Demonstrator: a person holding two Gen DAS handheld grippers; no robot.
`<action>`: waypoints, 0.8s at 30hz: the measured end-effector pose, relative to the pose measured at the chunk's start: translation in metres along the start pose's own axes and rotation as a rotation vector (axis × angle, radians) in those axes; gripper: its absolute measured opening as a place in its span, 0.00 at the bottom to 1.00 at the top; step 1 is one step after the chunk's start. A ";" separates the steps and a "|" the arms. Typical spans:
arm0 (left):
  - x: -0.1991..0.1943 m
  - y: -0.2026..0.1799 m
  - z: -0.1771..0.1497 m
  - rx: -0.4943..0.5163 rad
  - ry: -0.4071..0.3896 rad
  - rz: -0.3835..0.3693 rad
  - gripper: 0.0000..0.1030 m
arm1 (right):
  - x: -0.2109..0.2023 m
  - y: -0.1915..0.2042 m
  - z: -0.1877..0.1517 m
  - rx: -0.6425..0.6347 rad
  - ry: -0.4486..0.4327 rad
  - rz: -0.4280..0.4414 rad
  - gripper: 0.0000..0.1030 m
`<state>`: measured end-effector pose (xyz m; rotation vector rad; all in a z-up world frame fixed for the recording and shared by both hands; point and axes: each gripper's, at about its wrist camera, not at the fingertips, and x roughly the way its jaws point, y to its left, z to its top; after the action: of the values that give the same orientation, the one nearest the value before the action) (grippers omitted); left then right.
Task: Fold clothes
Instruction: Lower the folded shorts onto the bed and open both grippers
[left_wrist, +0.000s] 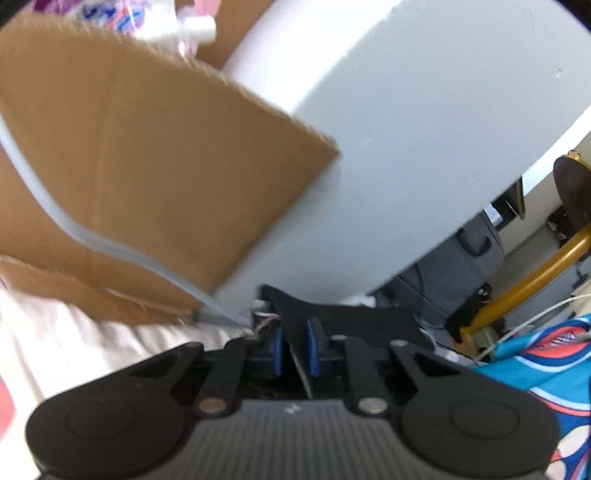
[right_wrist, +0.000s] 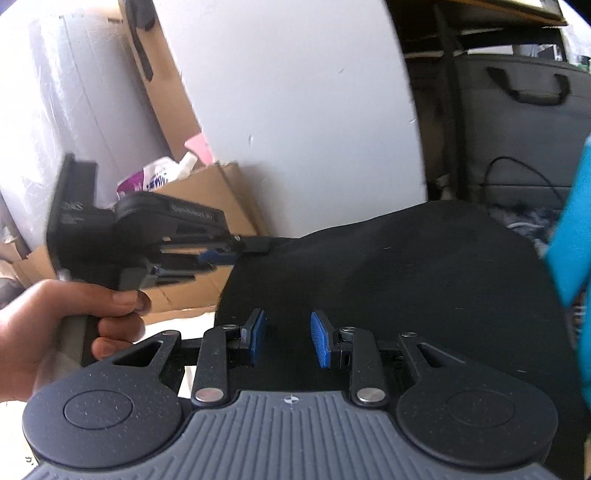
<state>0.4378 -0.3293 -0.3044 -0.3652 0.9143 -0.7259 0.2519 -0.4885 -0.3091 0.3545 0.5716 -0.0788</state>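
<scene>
My left claw (left_wrist: 294, 350) pinches a thin edge of the black garment (left_wrist: 332, 317) between its ribbed blue pads (left_wrist: 313, 352), the cloth rising as a flat, matte sheet toward twelve o'clock. At ten o'clock stands a corrugated cardboard box (left_wrist: 147, 155), smooth and brown, blurred; a pale wall (left_wrist: 424, 110) fills two o'clock.

My right wrist view shows what the left cannot: the garment (right_wrist: 406, 280) spreads wide and dark, lifted, with my right claw (right_wrist: 288, 338) gaping, its pads apart just before the cloth, touching nothing I can tell. At nine o'clock there, my left hand (right_wrist: 55, 332) grips the handle of the left claw (right_wrist: 236, 251), clamped on the garment's corner. A turquoise sleeve (right_wrist: 570, 240) edges three o'clock.
</scene>
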 end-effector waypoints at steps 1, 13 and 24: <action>-0.003 0.001 0.002 0.012 -0.014 0.013 0.12 | 0.007 0.001 -0.001 0.001 0.014 -0.005 0.33; -0.039 -0.021 -0.004 0.142 0.015 -0.061 0.08 | 0.031 0.010 -0.007 -0.026 0.066 -0.048 0.34; -0.050 -0.037 -0.061 0.242 0.109 -0.014 0.10 | -0.028 -0.026 -0.016 -0.005 0.114 -0.159 0.33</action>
<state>0.3530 -0.3199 -0.2888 -0.1191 0.9148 -0.8654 0.2154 -0.5076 -0.3139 0.3099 0.7124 -0.2117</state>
